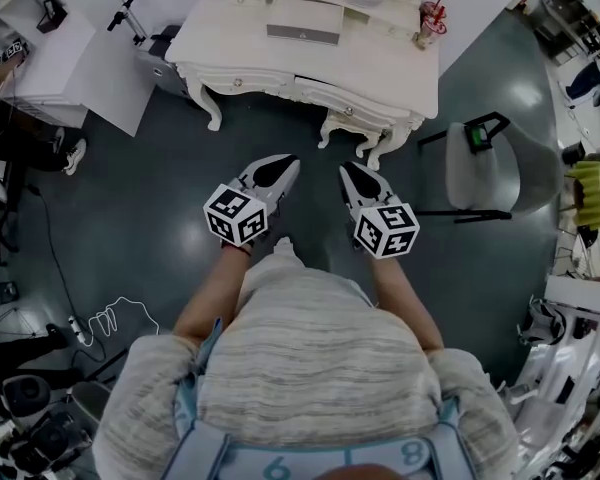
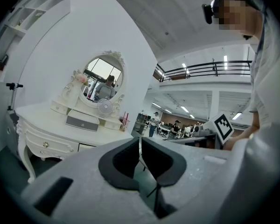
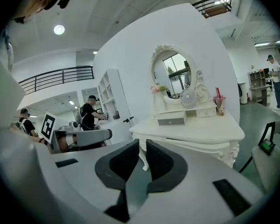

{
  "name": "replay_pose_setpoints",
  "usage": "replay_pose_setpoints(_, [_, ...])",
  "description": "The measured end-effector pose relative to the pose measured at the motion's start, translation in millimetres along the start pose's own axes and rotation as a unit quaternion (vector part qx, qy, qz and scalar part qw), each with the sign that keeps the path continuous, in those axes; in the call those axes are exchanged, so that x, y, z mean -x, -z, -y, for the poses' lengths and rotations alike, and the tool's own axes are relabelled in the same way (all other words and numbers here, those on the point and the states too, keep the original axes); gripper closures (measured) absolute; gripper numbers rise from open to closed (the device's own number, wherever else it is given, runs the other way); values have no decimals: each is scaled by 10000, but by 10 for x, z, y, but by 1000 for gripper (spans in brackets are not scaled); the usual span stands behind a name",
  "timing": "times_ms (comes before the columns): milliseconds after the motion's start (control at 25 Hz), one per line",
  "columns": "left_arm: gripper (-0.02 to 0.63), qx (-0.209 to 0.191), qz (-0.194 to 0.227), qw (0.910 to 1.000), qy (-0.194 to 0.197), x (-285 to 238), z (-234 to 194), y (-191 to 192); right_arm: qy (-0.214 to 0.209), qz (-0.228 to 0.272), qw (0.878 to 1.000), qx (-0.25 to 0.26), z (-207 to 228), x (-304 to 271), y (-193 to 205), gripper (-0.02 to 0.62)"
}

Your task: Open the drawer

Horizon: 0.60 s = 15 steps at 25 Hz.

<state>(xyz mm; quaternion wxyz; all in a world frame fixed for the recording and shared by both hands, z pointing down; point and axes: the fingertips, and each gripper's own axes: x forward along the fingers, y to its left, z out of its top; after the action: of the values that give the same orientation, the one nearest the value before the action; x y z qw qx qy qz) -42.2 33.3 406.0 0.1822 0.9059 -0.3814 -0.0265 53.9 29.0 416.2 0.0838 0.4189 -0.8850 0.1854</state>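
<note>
Facing the drawer (image 1: 242, 81), well short of it, left tongs (image 1: 286, 163) and right tongs (image 1: 350, 171), both clenched, empty.

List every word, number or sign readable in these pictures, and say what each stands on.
"6": on the light-blue garment panel at the bottom edge of the head view.
"8": on the same panel, further right.
Marker cubes: black-and-white coded squares only, no letters or digits.
Red cup on the dressing table: any print is too small to read.
Nothing else is legible.
</note>
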Motion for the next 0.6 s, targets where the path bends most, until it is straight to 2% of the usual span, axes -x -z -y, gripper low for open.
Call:
replay_pose_setpoints(280, [578,-128,-119,9992,364,-100,-334,-84,286,109,9994,-165,20,-390,-86,584])
replay_pose_setpoints(600, [578,-166,-256,9983,506,-346,-538,-52,444,92,9988,-181,126,-635,-71,584])
